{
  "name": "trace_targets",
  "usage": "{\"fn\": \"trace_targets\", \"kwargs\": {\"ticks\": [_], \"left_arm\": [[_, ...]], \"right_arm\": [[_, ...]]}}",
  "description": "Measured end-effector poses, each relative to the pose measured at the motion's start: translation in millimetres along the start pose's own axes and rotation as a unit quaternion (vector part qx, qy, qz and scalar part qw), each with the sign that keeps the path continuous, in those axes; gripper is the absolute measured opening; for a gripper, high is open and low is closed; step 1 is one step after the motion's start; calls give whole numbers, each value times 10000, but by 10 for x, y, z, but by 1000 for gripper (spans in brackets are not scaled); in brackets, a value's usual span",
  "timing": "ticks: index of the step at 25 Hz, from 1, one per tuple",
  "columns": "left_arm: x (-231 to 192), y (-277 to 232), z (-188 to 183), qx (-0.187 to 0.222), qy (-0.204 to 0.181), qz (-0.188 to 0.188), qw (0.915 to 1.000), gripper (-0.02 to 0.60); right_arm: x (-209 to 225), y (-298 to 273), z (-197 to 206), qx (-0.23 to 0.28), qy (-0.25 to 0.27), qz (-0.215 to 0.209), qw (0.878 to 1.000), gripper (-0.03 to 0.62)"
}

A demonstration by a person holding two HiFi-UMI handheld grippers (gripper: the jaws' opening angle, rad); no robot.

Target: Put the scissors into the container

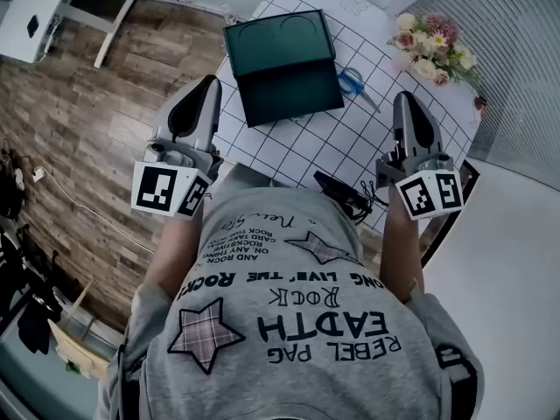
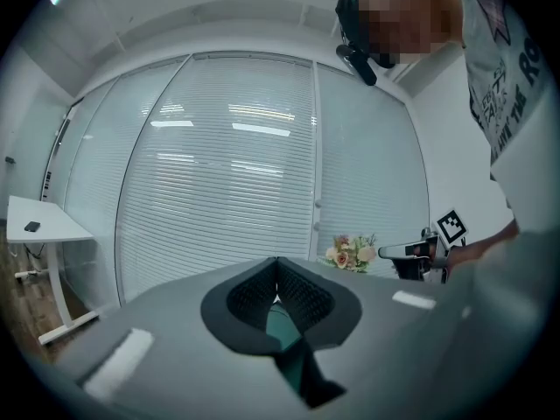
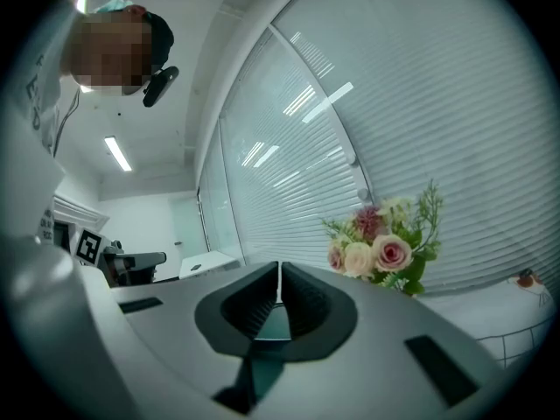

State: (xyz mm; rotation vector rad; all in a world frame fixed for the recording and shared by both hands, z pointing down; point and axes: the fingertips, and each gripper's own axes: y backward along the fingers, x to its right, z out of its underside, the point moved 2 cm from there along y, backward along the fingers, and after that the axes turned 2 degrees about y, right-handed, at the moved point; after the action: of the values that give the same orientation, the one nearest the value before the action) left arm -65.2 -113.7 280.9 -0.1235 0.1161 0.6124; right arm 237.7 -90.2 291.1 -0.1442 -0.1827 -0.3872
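Blue-handled scissors [image 1: 353, 80] are shown lying flat on the grid-patterned worktop [image 1: 324, 151], just beside the right edge of the dark green container [image 1: 282, 64] and outside it. The left hand-held gripper [image 1: 210, 84] and the right hand-held gripper [image 1: 404, 99] are held on either side, nearer the person. Each is clenched, jaws together on nothing. A bouquet of flowers [image 1: 431, 51] is set at the far right corner.

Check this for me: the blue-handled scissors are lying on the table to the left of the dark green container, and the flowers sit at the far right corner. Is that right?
Not quite. The head view shows the scissors lying on the table to the right of the dark green container, not the left. The flowers do sit at the far right corner.
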Motion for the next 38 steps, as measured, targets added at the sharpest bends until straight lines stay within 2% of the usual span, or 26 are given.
{"fn": "trace_targets", "kwargs": {"ticks": [4,9,26,31,38], "left_arm": [[-28,-119,-11,15,-4,88,10000,11],[-2,-205,58,-22,38,127,9999,11],[-108,-285,366,-292,175,-94,9994,11],[-153,-273,429,-339,211,-180,9990,11],[-235,-212,523,-414,288,-339,9982,11]], "right_arm": [[64,-78,9,-13,-22,-10,10000,17],[44,-138,172,-360,79,-279,9989,17],[176,-408,640,-1188,370,-629,9902,17],[254,-521,969,-1710,520,-606,9820,17],[447,-718,1392,-2450,1013,-706,9616,18]]}}
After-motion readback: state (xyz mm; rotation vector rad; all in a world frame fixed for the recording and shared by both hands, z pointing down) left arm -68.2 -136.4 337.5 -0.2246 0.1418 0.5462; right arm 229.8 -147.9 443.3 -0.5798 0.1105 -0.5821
